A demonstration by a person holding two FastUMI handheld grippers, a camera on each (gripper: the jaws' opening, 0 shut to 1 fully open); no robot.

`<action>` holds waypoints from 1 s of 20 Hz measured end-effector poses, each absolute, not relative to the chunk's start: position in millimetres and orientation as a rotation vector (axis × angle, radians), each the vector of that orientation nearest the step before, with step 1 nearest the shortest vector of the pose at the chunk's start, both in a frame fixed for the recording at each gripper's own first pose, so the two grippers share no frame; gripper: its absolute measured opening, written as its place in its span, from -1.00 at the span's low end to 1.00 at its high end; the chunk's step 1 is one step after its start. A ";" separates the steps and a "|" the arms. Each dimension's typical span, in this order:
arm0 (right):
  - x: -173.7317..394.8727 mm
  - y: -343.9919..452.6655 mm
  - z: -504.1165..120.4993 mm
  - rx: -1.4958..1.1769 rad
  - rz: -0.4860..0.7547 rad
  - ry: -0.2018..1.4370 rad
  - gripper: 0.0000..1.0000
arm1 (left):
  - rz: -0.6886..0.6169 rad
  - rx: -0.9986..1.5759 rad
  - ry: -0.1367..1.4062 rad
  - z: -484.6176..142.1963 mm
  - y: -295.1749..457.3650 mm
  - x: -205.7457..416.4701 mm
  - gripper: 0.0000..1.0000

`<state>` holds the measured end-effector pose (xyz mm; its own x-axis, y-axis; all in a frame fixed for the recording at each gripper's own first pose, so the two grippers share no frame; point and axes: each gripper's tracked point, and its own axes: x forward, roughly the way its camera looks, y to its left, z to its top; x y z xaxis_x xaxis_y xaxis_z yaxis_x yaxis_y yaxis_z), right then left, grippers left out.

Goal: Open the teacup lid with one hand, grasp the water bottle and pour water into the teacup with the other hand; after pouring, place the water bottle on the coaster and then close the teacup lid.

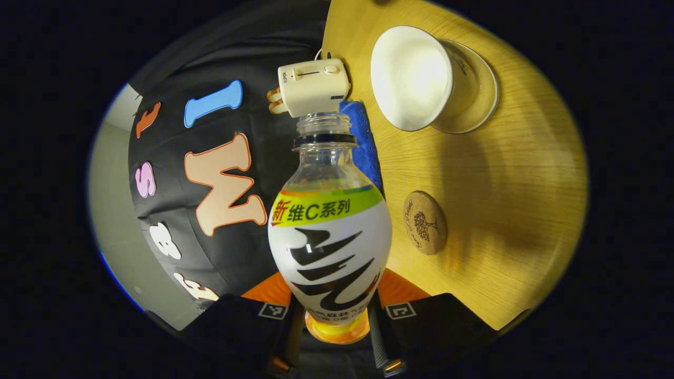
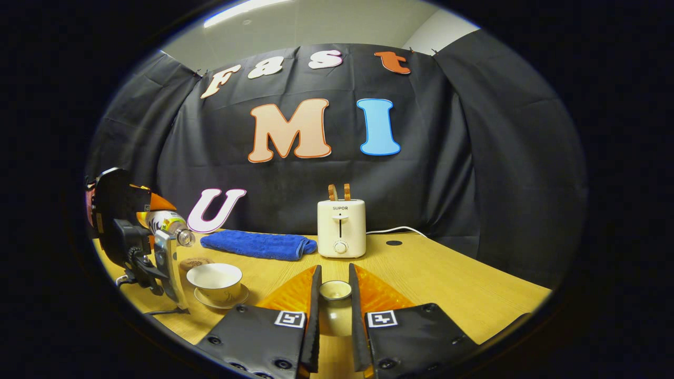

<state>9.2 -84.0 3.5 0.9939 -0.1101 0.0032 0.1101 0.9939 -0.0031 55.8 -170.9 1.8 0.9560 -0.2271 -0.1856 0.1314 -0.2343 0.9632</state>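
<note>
My left gripper (image 1: 335,311) is shut on the lower body of the water bottle (image 1: 330,231), a clear uncapped bottle with a white, green and black label. The right gripper view has that bottle (image 2: 167,222) tilted with its mouth down, above and to the left of the teacup (image 2: 216,279). The white teacup (image 1: 412,78) stands uncovered on its saucer (image 1: 476,87); I see no stream of water. A round cork coaster (image 1: 425,222) lies bare near the cup. My right gripper (image 2: 334,279) is shut on the small round teacup lid (image 2: 335,290), held over the table.
A cream toaster (image 2: 341,227) with toast in it stands at the back of the wooden table (image 2: 447,284). A folded blue towel (image 2: 258,245) lies to its left, behind the cup and coaster (image 2: 196,262). The toaster's cord (image 2: 397,229) runs right.
</note>
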 end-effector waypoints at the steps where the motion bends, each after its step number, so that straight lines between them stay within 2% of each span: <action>1: 9.3 -83.9 3.7 -0.003 -0.110 -0.003 -0.40 | -0.334 1.791 -0.069 1.6 -169.4 55.1 0.03; 20: 8.3 -83.9 4.1 -0.004 -0.110 -0.002 -0.40 | -0.359 2.029 -0.067 17.5 -170.6 57.5 0.04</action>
